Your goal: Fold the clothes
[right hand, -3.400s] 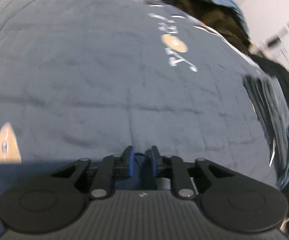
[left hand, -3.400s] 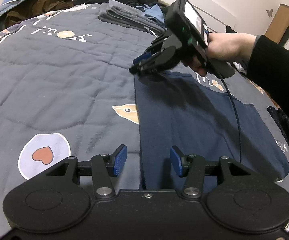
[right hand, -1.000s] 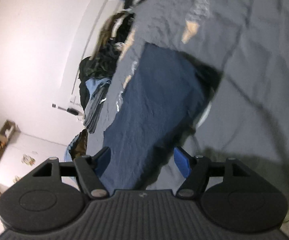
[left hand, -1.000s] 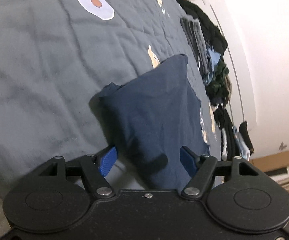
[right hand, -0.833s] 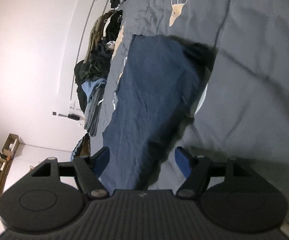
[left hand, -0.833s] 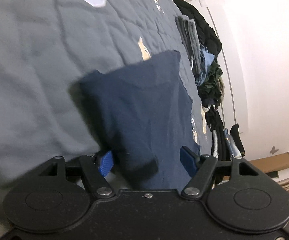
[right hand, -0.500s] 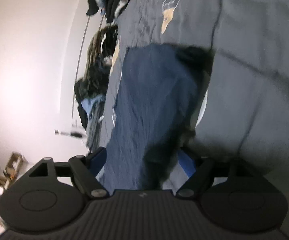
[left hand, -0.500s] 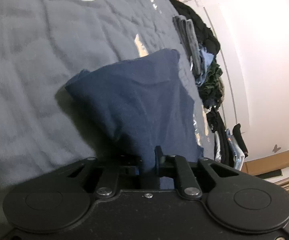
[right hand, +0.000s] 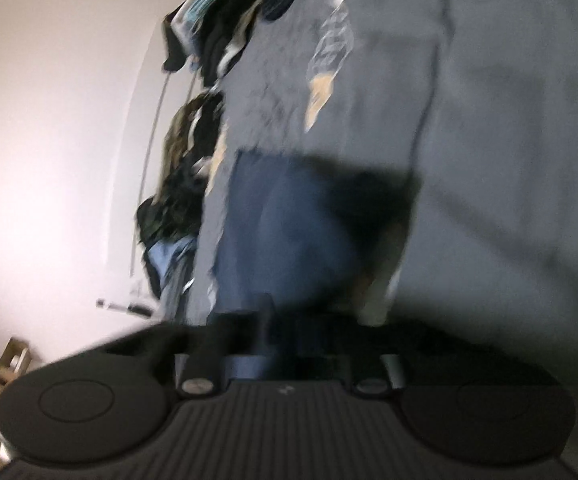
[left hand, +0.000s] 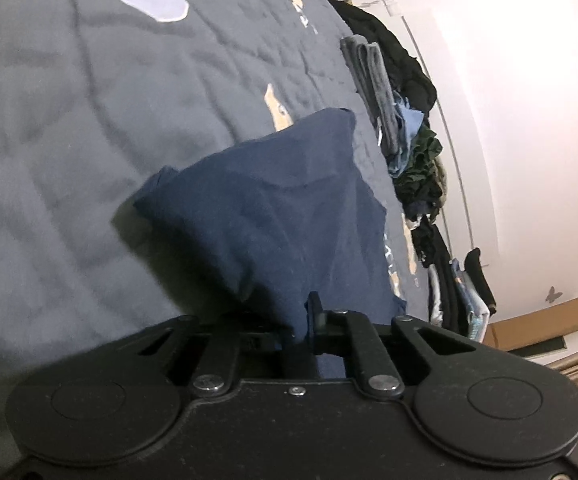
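Since a second ago both grippers have closed: the left gripper (left hand: pixel 295 330) pinches the one navy shirt (left hand: pixel 281 208), and the right gripper (right hand: pixel 285 320), blurred, seems clamped on it too. The shirt lies on the grey quilt (left hand: pixel 69 120), near the clothes heaps (left hand: pixel 417 160) along its wall-side edge.

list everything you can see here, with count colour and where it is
shirt: one, navy, lying on the quilt, its near edge pinched in both grippers
quilt: one, grey with printed patches, under the shirt
folded garment: one, grey, at the quilt's far edge by the wall
clothes pile: count unclear, black, green and light blue, along the wall
cardboard tube: one, brown, on the floor by the wall
wall: white, beyond the clothes
left gripper: one, black, shut on the shirt
right gripper: one, black, blurred, looks shut on the shirt
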The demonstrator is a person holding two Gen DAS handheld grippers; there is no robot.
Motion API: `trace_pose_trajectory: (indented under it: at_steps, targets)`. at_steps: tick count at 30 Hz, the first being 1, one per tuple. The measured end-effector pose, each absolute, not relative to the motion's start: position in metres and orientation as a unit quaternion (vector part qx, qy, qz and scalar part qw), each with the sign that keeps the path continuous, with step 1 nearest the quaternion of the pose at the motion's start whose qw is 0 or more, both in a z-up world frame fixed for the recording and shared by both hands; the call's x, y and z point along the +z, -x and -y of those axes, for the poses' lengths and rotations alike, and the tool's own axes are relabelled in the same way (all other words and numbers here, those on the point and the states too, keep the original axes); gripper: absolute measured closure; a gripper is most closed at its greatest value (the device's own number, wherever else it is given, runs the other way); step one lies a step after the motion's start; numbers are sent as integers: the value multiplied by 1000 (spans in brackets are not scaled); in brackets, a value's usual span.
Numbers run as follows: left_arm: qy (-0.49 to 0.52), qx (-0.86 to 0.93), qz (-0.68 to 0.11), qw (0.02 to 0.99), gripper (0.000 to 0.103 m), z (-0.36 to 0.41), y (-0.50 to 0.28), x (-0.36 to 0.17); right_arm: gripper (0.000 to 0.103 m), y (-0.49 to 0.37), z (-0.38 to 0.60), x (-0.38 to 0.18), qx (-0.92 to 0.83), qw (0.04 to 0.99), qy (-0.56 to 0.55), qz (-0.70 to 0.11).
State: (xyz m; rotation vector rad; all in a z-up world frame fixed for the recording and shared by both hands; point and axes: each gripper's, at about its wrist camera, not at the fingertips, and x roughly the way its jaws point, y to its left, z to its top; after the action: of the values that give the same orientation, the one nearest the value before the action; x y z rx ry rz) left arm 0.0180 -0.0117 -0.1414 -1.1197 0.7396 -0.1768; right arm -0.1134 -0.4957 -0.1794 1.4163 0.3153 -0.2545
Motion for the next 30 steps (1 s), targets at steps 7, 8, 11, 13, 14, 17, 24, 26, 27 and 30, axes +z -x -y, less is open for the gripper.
trace_pose_trajectory:
  at_steps: [7, 8, 11, 13, 14, 17, 24, 26, 27, 30]
  targets:
    - [533, -82, -325, 777, 95, -8, -3, -123, 99, 148, 505, -151, -154, 739, -646, -108]
    - [533, -67, -338, 773, 95, -9, -2, -127, 99, 151, 507, -153, -161, 736, -647, -117]
    - [535, -19, -366, 762, 83, -13, 0, -144, 98, 143, 508, -164, -183, 730, -642, -145]
    - [527, -19, -365, 767, 80, -12, -2, -144, 95, 140, 506, -173, -194, 727, -640, -156]
    - [520, -21, -362, 774, 78, -11, -4, -142, 94, 135, 505, -174, -199, 727, -638, -156]
    - [525, -19, -352, 775, 77, -11, -7, -145, 79, 127, 504, -173, -201, 732, -634, -148]
    - [510, -25, -321, 797, 96, -14, -3, -126, 97, 128, 504, -159, -171, 743, -639, -108]
    - [504, -35, -303, 808, 97, -16, 6, -107, 97, 135, 501, -141, -161, 746, -639, -99]
    - [498, -33, -300, 813, 97, -17, 10, -100, 97, 139, 499, -133, -160, 748, -636, -98]
    - [494, -14, -346, 798, 95, -25, 11, -109, 97, 150, 499, -124, -172, 751, -624, -127]
